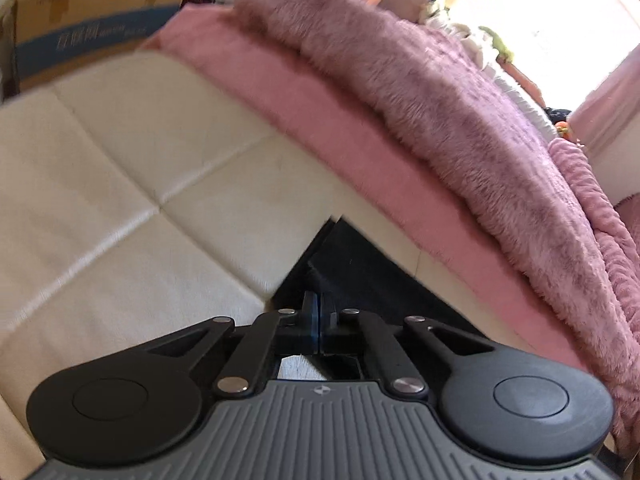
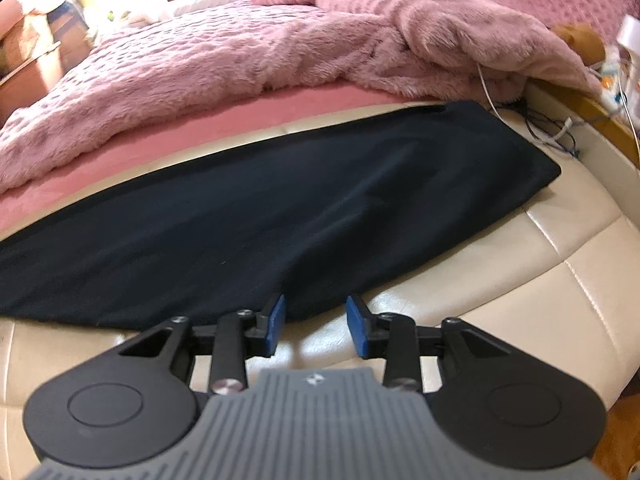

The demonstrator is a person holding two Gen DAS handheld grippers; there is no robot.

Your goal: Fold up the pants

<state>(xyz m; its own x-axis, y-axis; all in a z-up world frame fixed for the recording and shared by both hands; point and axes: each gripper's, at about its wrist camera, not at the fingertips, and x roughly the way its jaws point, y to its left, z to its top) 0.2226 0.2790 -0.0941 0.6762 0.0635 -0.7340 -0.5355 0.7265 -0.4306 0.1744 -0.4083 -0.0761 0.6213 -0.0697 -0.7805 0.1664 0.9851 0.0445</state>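
Cream padded bed edge [image 2: 540,280] fills lower half of both views. Pink fuzzy blanket [image 2: 200,68] heaped across top. Black pants [image 2: 280,216] laid flat mid-frame in right view, running left to right. Right gripper [image 2: 316,322] spread, pads astride pants' near hem, nothing pinched. Left gripper [image 1: 320,320] pressed together at pants corner; grip on fabric unclear.

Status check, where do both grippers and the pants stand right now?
Left gripper shut at pants' corner, grip unclear. Right gripper open at near edge, nothing pinched. Dark pants flat on cream surface. Pink blanket behind, clear.
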